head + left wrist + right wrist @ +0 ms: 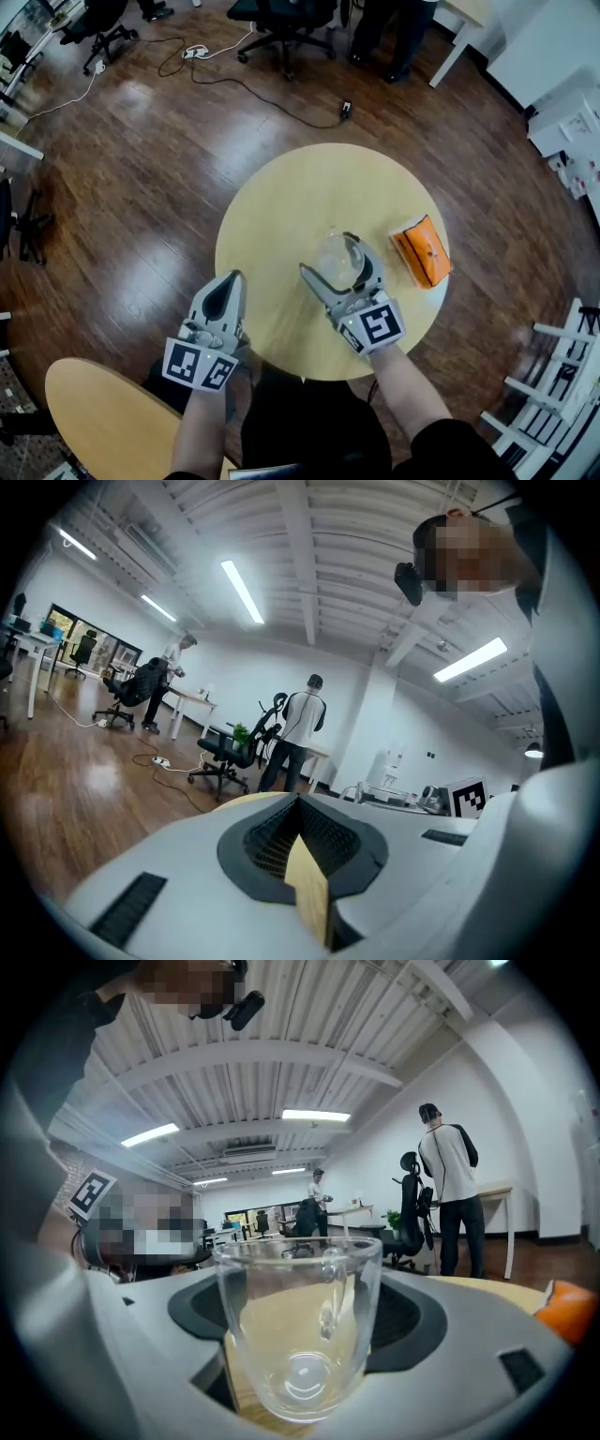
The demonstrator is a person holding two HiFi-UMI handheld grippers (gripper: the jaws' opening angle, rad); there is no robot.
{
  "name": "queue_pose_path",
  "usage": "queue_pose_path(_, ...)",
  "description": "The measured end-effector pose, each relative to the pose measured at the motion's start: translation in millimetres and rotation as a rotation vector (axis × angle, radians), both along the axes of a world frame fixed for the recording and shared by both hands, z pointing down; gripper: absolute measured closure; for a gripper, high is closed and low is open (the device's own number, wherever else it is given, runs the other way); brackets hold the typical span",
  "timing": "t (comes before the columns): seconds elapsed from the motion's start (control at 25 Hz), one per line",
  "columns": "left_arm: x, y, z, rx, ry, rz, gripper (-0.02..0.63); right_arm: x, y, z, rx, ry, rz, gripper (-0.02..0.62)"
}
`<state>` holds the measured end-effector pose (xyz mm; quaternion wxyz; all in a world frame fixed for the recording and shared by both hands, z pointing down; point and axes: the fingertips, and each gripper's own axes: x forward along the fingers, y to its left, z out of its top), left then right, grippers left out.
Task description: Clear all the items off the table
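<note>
A clear glass mug point(339, 255) sits between the jaws of my right gripper point(342, 269) over the round yellow table point(281, 202). In the right gripper view the mug point(298, 1326) stands upright with the dark pads against its sides, handle turned away. An orange pouch point(422, 251) lies near the table's right edge, and its corner shows at the far right as the pouch point(565, 1312). My left gripper point(225, 291) hovers at the table's left front edge. Its jaws point(302, 860) are pressed together with nothing between them.
A second round tabletop point(103, 412) lies at the lower left. Office chairs point(281, 19) and cables point(262, 94) are on the wooden floor beyond the table. A white rack point(553, 375) stands at the right. People stand by desks in the background.
</note>
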<state>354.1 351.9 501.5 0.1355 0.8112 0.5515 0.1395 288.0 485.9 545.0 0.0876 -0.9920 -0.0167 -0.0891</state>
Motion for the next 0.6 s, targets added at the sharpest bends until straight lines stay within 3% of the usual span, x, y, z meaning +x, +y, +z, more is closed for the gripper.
queue_pose_path(0.32, 7, 1, 47, 0.059, -0.049, 0.003, 0.604, 35, -8, 53, -0.027, -0.061, -0.022, 0.19)
queue_pose_path(0.6, 9, -1, 64, 0.088, -0.072, 0.017, 0.604, 31, -11, 74, -0.055, -0.09, -0.011, 0.19)
